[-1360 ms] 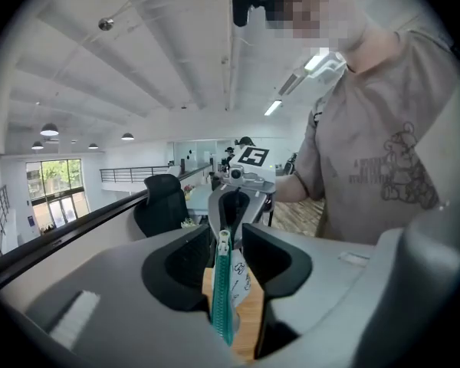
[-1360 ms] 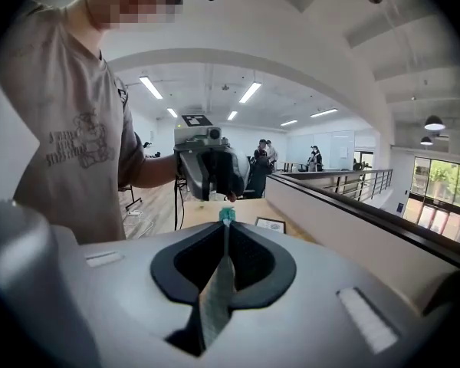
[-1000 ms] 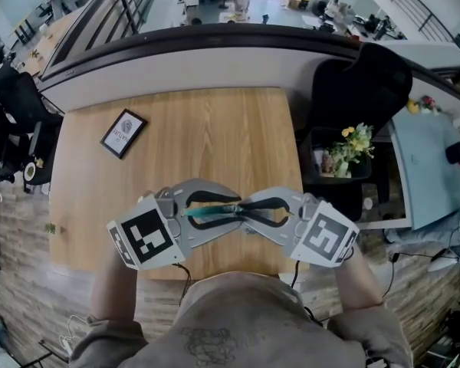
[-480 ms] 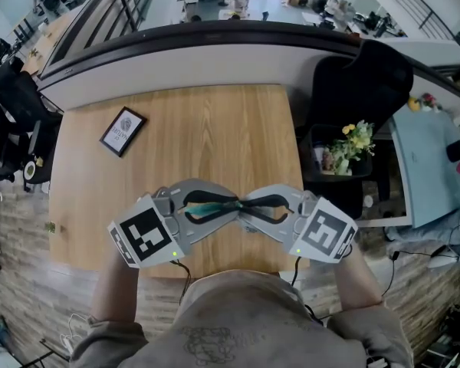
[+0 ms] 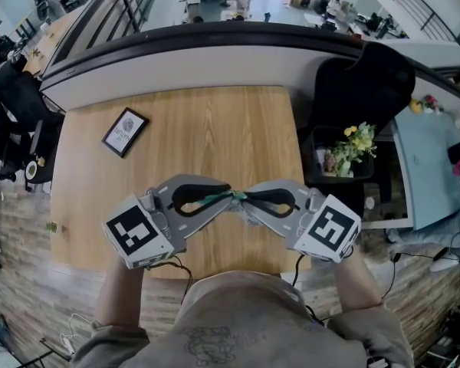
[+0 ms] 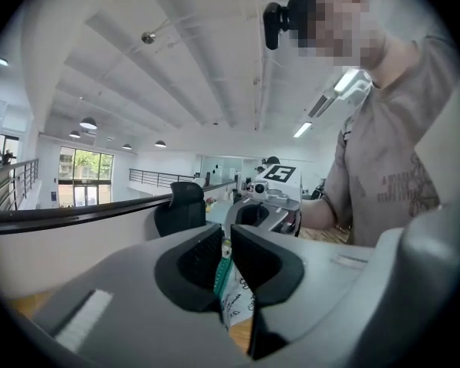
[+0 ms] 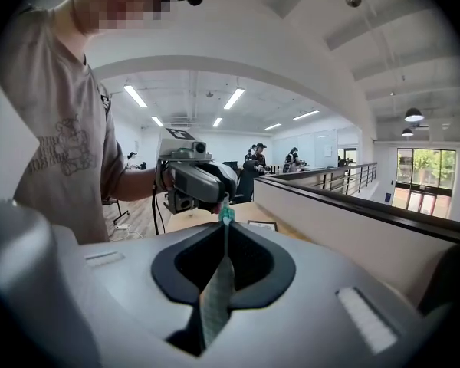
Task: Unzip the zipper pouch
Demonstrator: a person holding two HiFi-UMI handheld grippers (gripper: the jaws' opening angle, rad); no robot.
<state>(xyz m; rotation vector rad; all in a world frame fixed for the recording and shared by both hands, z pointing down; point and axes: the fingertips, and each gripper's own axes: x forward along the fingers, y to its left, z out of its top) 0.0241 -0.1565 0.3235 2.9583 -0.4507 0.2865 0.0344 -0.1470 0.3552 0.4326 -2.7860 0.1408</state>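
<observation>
I hold both grippers tip to tip above the near edge of the wooden table [image 5: 215, 129]. The zipper pouch [image 6: 231, 301] is white with small prints and has a teal zipper edge [image 6: 222, 273]. It hangs edge-on between the two grippers. My left gripper [image 6: 227, 240] has its jaws pressed on the pouch at the teal edge. My right gripper [image 7: 225, 225] is shut on the pouch [image 7: 215, 297], whose teal end pokes out at its tips. In the head view only a short teal strip [image 5: 215, 198] shows where the left gripper [image 5: 228, 196] and right gripper [image 5: 244, 199] meet.
A small black-framed card [image 5: 123, 133] lies on the table's far left. Right of the table stand a black chair [image 5: 360, 83] and a dark bin holding yellow flowers [image 5: 351, 148]. A curved dark-topped wall [image 5: 215, 48] runs behind the table.
The left gripper's jaws have closed in on the pouch. The long teal strip once visible inside its jaws has shrunk to a short bit. Both grippers have shifted slightly away from my body.
</observation>
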